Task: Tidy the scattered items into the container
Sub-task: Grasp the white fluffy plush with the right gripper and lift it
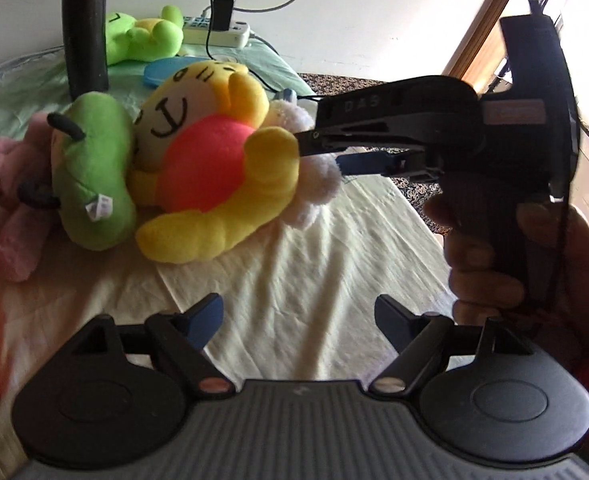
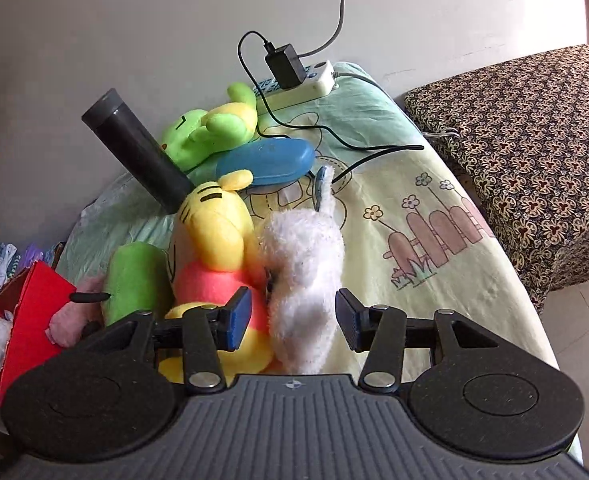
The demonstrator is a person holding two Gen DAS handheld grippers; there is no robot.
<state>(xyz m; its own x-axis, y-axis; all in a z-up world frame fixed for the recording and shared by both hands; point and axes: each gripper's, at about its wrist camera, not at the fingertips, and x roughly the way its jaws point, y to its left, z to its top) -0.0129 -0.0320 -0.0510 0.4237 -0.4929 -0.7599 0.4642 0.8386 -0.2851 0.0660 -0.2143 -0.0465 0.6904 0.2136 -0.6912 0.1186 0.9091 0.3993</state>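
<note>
the bed (image 2: 394,184), spread with a pale yellow and green cartoon sheet, carries everything here. beside it on the right is a dark patterned cover (image 2: 534,152) over other furniture. at the left edge of the bed stands the red box (image 2: 26,308), open at the top, with something white inside it.

the yellow bear (image 1: 214,160) in its red shirt lies in the middle of the heap, with the green plush (image 1: 94,176) pressed against one side and the white fluffy toy (image 2: 306,280) against the other. a pink plush (image 1: 10,200) lies beyond the green one, near the box. further back a bright green frog toy (image 2: 206,128) rests against a blue case (image 2: 266,162), and a black cylinder (image 2: 138,152) stands among them. a white power strip (image 2: 310,80) with a black adapter plugged in sits at the far end by the wall.

the right tool (image 2: 292,320) has its jaws wide apart, straddling the white fluffy toy; the left pad lies against the bear's shirt, and the toy stands between the pads without being squeezed. in the left wrist view the same tool (image 1: 334,152) reaches in from the side, held in a hand (image 1: 494,264).

the left tool (image 1: 296,320) hovers over bare sheet, jaws wide, holding nothing, well short of the heap.
</note>
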